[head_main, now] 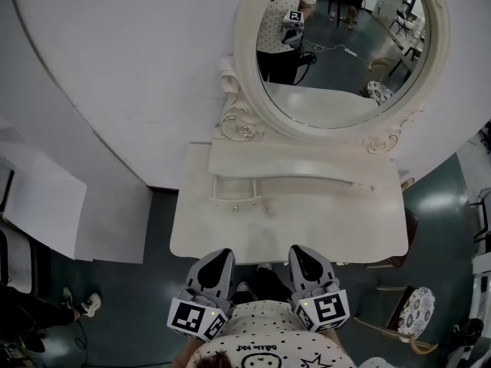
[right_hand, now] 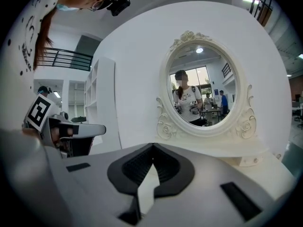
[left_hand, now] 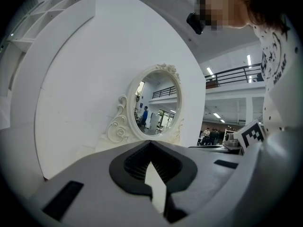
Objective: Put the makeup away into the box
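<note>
Left tool and right tool are hovering shut and empty at the vanity desk's near edge; no makeup is showing.

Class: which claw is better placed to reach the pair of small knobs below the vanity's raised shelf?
Left, probably. The pair of small knobs sits left of the cream vanity table's middle, straight ahead of the grey left claw; the grey right claw is farther. Both shut, empty.

Two tools, one mirror, one vanity table.
</note>
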